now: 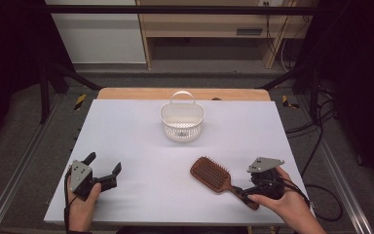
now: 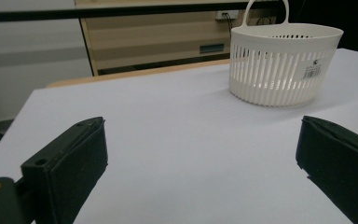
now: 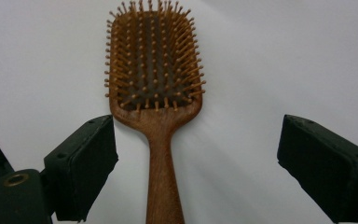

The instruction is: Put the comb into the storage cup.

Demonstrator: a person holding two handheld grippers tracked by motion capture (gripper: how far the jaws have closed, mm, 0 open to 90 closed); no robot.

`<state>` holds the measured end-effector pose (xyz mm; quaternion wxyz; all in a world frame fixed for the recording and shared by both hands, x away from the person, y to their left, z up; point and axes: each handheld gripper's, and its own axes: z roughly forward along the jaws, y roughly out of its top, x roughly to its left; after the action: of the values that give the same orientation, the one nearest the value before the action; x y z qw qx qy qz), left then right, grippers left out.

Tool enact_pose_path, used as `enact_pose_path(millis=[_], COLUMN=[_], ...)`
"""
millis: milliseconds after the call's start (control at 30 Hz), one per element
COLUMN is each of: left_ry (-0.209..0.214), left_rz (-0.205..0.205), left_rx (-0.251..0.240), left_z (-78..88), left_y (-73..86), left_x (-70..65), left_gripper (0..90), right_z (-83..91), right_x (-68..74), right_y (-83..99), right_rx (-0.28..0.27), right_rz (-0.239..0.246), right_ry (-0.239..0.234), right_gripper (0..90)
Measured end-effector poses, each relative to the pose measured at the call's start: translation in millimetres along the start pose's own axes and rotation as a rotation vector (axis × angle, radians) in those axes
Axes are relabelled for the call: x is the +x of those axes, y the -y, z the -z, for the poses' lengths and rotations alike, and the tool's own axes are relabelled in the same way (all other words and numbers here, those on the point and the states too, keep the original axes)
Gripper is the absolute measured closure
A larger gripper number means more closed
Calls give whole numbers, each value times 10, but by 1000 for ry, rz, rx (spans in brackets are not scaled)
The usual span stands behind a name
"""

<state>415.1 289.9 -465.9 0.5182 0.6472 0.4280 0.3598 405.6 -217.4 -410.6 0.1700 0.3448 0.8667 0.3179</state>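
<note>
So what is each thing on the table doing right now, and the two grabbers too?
Hairbrush: lying flat on the table, bristles up, handle between the right gripper's open jaws, not squeezed.
Basket: standing upright, handle up; I can't tell if anything is inside.
Left gripper: jaws wide open, nothing between them.
Right gripper: jaws open either side of the brush handle, pads apart from it.

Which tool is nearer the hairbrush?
Right. The right tool is at the hairbrush handle, open jaws on either side of it. The left tool sits far across the table, open and empty.
</note>
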Motion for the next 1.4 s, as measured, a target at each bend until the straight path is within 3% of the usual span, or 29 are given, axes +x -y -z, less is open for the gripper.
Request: enact_pose_path(millis=[167, 400, 633, 1167, 1400], left_ry=[8, -37, -18, 4, 7], left_rz=[-4, -19, 44, 14, 11], left_rx=[-10, -23, -25, -5, -3], left_z=[10, 19, 19, -19, -22], left_y=[-6, 11, 34, 31, 32], left_x=[4, 13, 63, -6, -15], left_gripper=[17, 16, 18, 17, 17], right_z=[-88, -197, -263, -385, -444], right_x=[46, 35, 27, 59, 72], right_y=[-13, -4, -11, -38, -56], right_rx=[51, 145, 174, 273, 304], right_rz=[21, 12, 1, 31, 31], right_ry=[13, -26, -36, -47, -68], right_gripper=[136, 141, 151, 174, 276])
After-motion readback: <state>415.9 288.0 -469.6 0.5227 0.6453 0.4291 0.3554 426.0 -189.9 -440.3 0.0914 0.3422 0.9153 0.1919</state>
